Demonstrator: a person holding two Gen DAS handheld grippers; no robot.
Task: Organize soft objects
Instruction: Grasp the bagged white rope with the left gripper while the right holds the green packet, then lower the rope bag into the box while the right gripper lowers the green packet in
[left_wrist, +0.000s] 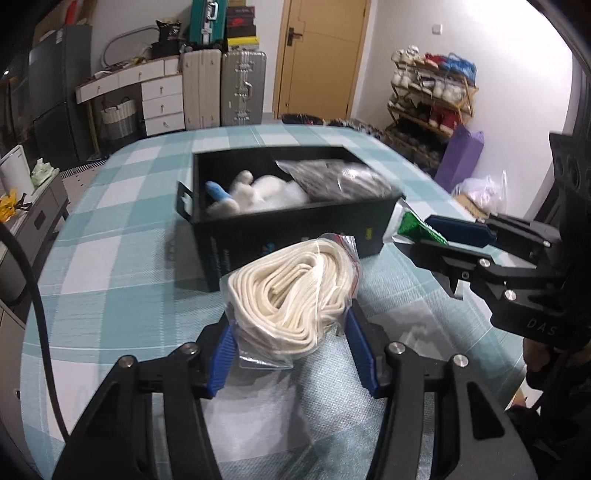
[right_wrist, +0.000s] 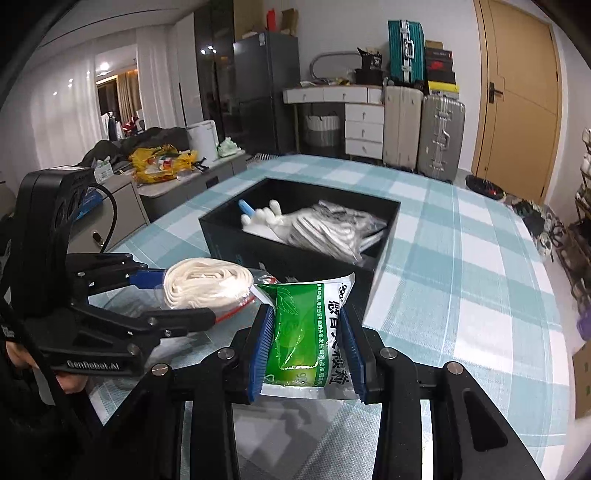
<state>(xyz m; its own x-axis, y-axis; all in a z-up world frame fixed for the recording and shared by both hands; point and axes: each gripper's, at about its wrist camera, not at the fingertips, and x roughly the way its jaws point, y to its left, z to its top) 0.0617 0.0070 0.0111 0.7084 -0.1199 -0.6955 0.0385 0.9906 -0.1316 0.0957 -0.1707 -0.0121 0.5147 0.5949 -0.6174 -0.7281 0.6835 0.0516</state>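
Checked table, black box already holds plush toy and dark bagged item. My left gripper clamps bagged white cord, right gripper clamps green sachet; both near box, not yet in.

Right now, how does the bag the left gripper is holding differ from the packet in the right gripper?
The clear zip bag is see-through and shows coiled cream strap; the green packet is printed green and white, hiding most of its contents. The clear zip bag bulges thick, while the green packet is flatter. The left gripper stands wider around its bag than the right gripper around its packet. Both are soft, clamped between blue pads, and in front of the black box.
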